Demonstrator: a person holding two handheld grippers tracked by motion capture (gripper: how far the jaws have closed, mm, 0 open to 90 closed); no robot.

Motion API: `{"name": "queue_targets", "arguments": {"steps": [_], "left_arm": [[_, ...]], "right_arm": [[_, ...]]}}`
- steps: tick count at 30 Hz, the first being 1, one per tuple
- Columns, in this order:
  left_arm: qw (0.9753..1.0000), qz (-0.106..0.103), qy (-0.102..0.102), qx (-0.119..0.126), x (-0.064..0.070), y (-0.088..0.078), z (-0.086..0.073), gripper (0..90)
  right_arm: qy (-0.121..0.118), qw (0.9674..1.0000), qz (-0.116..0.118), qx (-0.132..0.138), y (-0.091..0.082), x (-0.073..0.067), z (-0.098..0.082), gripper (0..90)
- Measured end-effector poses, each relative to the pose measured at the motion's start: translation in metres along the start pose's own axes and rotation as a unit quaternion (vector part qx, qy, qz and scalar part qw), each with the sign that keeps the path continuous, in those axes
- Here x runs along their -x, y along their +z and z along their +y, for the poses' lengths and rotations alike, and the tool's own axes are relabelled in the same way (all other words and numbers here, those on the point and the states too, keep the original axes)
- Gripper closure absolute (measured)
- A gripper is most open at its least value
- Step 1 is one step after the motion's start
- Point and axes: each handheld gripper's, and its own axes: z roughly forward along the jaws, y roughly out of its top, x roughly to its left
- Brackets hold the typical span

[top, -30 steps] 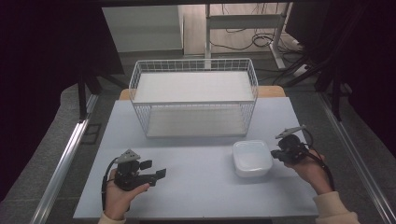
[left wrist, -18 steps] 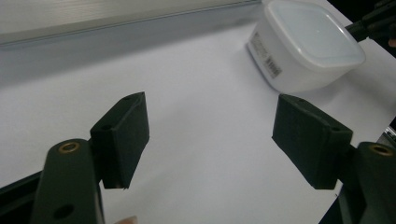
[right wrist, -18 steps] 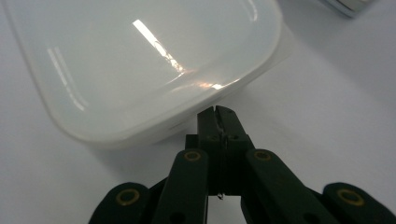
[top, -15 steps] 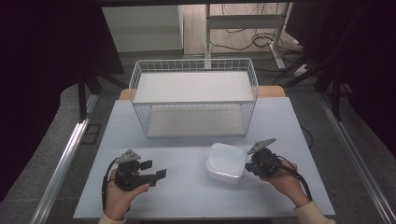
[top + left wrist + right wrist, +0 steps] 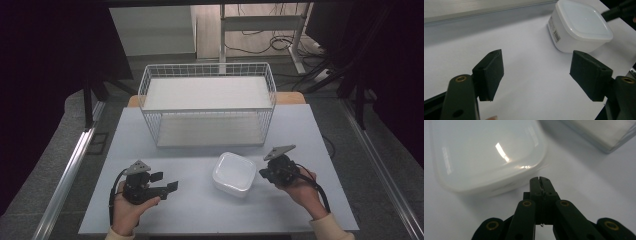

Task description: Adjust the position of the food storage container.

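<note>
Two grippers on the table [image 5: 200, 210] — right gripper [image 5: 262, 174] w/ jaws together, tips just beside the white box [image 5: 234, 173]; left gripper [image 5: 167, 182] spread apart, empty.

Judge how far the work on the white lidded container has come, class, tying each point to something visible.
Done: the white lidded container stands mid-table, lid on, in front of the wire basket. In hand: the right gripper, jaws shut, has its tips at the container's edge, seemingly nudging it, while the left gripper waits open, aimed at it. Left: probably a grasp; nothing lies in the basket.
</note>
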Motion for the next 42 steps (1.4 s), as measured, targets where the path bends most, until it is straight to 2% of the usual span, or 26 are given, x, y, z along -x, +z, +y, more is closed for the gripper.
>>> {"name": "queue_targets", "arguments": {"steps": [6, 12, 19, 25, 28, 29, 42], "left_arm": [[1.0000, -0.002, 0.001, -0.001, 0.000, 0.000, 0.000, 26.5], [1.0000, 0.001, -0.002, 0.002, -0.002, -0.002, 0.000, 26.6], [1.0000, 0.001, 0.000, 0.000, -0.001, -0.001, 0.000, 26.5], [1.0000, 0.001, 0.001, 0.001, -0.001, -0.001, 0.000, 26.6], [1.0000, 0.002, 0.000, 0.000, -0.001, 0.000, 0.000, 26.5], [1.0000, 0.001, 0.000, -0.001, -0.001, 0.000, 0.000, 26.5], [1.0000, -0.002, 0.002, -0.001, 0.000, 0.000, 0.000, 26.5]], "right_arm": [[0.020, 0.9997, -0.007, 0.013, 0.017, 0.019, 0.017, 89.5], [0.010, 0.9998, -0.004, 0.013, 0.026, 0.021, 0.026, 89.5], [-0.021, 0.9995, 0.015, 0.016, 0.017, 0.002, 0.017, 89.5], [-0.029, 0.9988, 0.033, 0.020, 0.013, -0.016, 0.006, 89.5], [-0.026, 0.9985, 0.043, 0.023, 0.011, -0.019, 0.003, 89.5], [-0.023, 0.9980, 0.051, 0.028, 0.010, -0.024, -0.001, 89.5], [-0.030, 0.9958, 0.078, 0.036, 0.005, -0.053, -0.002, 89.5]]}}
